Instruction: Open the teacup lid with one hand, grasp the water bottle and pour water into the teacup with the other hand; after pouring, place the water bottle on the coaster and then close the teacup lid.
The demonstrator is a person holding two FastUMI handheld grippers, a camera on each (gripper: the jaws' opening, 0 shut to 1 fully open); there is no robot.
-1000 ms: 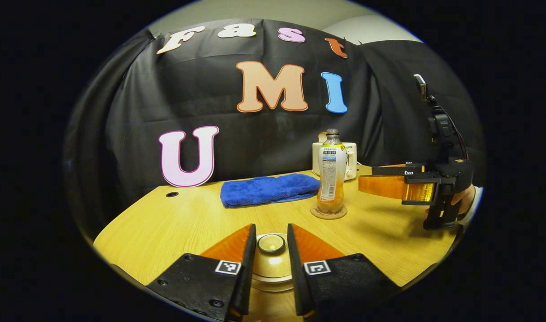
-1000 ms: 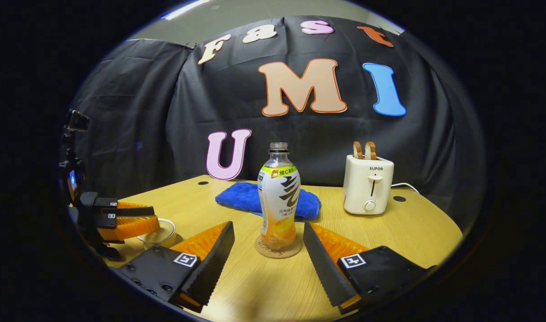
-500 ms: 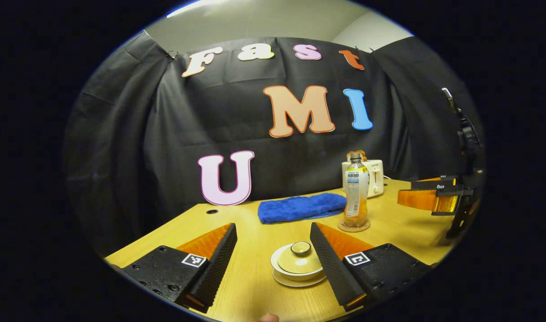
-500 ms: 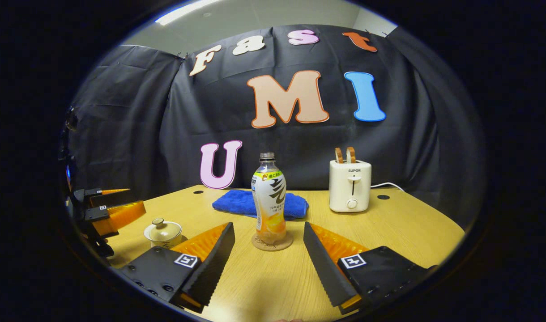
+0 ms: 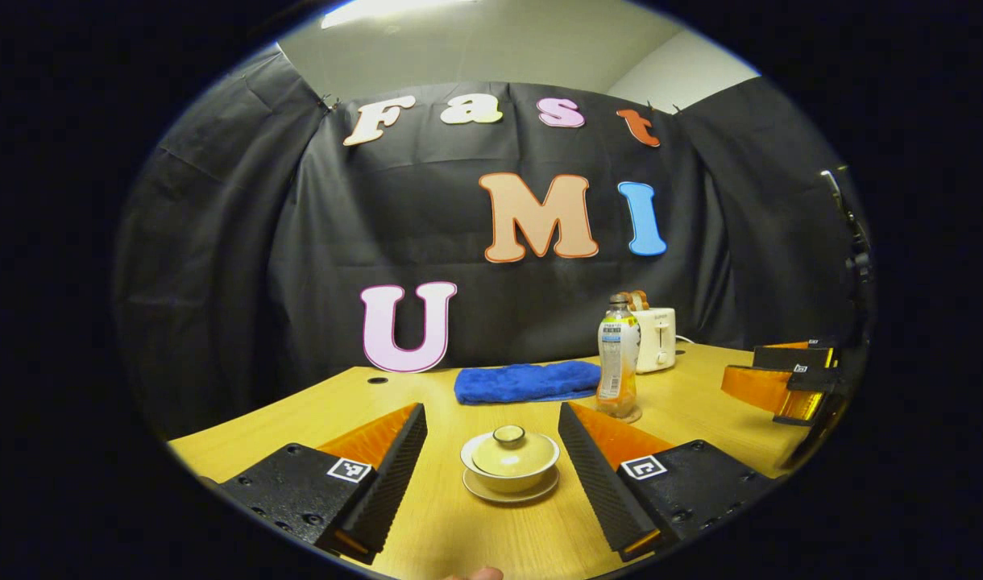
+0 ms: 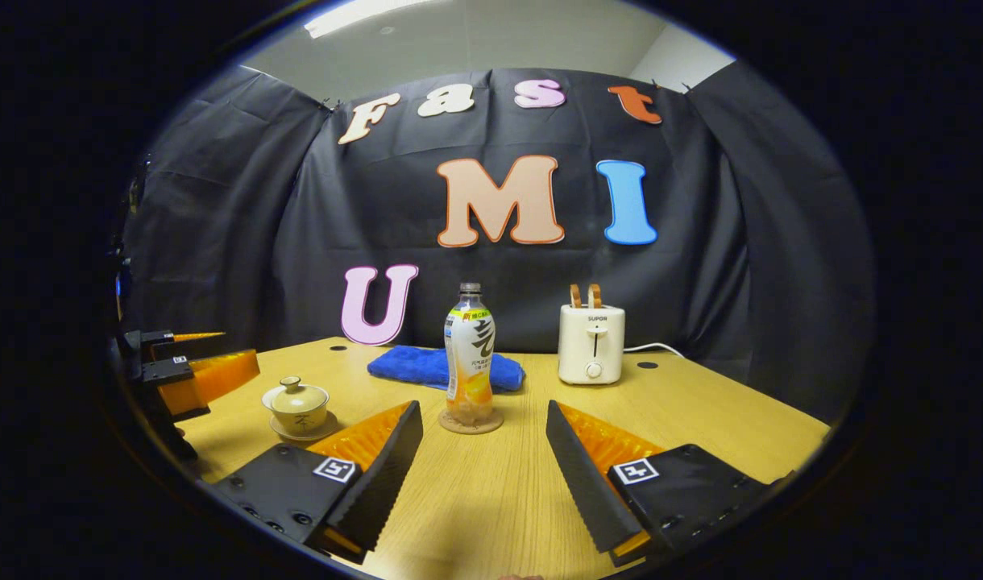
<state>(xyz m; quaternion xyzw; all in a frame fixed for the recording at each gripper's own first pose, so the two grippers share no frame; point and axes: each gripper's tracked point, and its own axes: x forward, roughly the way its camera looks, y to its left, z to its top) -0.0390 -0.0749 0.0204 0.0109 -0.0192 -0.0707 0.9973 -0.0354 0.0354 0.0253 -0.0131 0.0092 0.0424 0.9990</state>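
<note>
The lidded teacup (image 5: 509, 458) sits on its saucer between the left gripper (image 5: 491, 475)'s wide-spread fingers, untouched. The water bottle (image 6: 469, 354) stands upright on the coaster (image 6: 470, 421), beyond the right gripper (image 6: 483, 475)'s equally wide fingers.

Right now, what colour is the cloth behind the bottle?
The cloth is bright blue, clearest in the right gripper view.

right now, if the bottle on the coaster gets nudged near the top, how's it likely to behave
The water bottle is tall and narrow on a small coaster, so a high push would probably tip it. It has no cap, so tipping would likely spill. Liquid shows mainly near the bottom, so it is probably light, and a low, gentle grip seems safer.
</note>
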